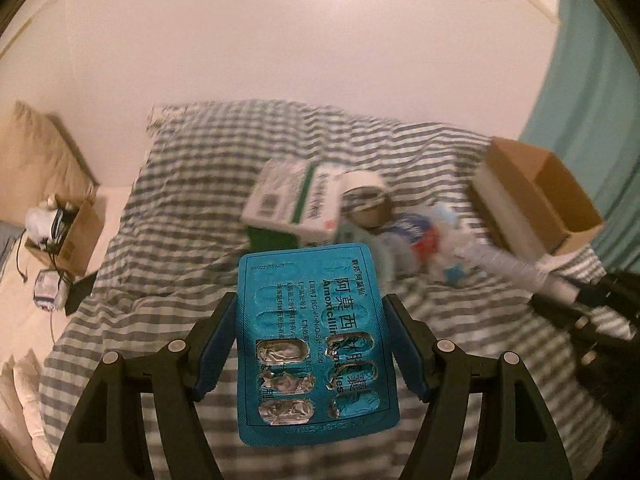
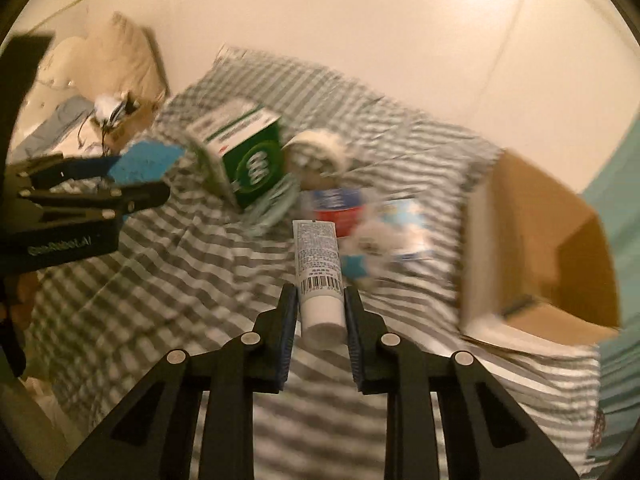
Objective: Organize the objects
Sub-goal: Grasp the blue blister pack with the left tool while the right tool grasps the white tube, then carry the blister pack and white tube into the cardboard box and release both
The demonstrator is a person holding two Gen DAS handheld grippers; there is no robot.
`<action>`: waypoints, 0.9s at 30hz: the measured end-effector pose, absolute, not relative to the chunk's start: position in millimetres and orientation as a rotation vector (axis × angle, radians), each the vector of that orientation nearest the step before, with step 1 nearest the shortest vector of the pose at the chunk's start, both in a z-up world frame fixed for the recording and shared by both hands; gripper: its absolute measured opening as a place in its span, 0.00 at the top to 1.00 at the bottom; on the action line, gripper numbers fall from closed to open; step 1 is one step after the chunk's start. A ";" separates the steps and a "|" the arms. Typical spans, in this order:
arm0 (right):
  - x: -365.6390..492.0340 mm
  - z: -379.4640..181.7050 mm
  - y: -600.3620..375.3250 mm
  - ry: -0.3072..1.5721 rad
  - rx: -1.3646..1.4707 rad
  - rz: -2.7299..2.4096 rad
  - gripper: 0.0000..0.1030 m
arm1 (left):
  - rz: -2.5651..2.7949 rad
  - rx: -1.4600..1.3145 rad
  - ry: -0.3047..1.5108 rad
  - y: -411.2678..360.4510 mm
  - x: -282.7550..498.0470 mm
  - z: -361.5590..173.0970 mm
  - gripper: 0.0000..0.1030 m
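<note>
Mid-task: left gripper (image 1: 312,344) clamps a blue blister pack (image 1: 316,340), right gripper (image 2: 321,312) clamps a white tube (image 2: 320,280), both above the striped bed (image 1: 160,280); cardboard box (image 2: 540,240) at right looks empty, pile (image 2: 344,208) at centre remains unsorted.

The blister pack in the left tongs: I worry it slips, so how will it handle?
The blister pack is a thin foil sheet, so probably light and bendy. Pinched only by its edges, it may buckle. Several popped pockets suggest it crumples easily.
</note>
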State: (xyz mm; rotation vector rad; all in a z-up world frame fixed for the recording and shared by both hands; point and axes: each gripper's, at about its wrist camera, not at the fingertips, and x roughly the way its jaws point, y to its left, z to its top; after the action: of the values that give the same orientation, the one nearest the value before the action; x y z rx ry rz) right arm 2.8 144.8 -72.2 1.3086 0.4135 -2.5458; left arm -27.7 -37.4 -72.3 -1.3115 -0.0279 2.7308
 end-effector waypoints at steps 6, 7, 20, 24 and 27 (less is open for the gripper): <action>32.9 -6.8 200.7 0.361 1.160 -2.708 0.78 | 2.730 -1.192 -0.021 -4.1 -9.5 -28.0 0.29; 36.7 6.3 210.6 0.358 1.128 -2.738 0.78 | 2.728 -1.174 -0.020 1.5 -9.1 -20.7 0.29; 23.6 132.8 314.6 0.194 0.839 -3.009 0.78 | 2.581 -0.922 0.055 145.1 -57.2 71.8 0.29; 2.5 128.7 343.7 0.095 0.827 -3.026 0.78 | 2.532 -0.936 0.075 190.2 -90.7 62.9 0.29; -14.3 104.9 371.5 0.021 0.898 -3.024 0.78 | 2.515 -0.996 0.105 214.0 -115.8 41.5 0.29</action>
State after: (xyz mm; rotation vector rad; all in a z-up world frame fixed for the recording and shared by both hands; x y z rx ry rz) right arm -14.3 371.5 104.9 0.8982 0.0209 -3.0237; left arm -115.8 214.0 41.5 -0.9956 0.1045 2.5153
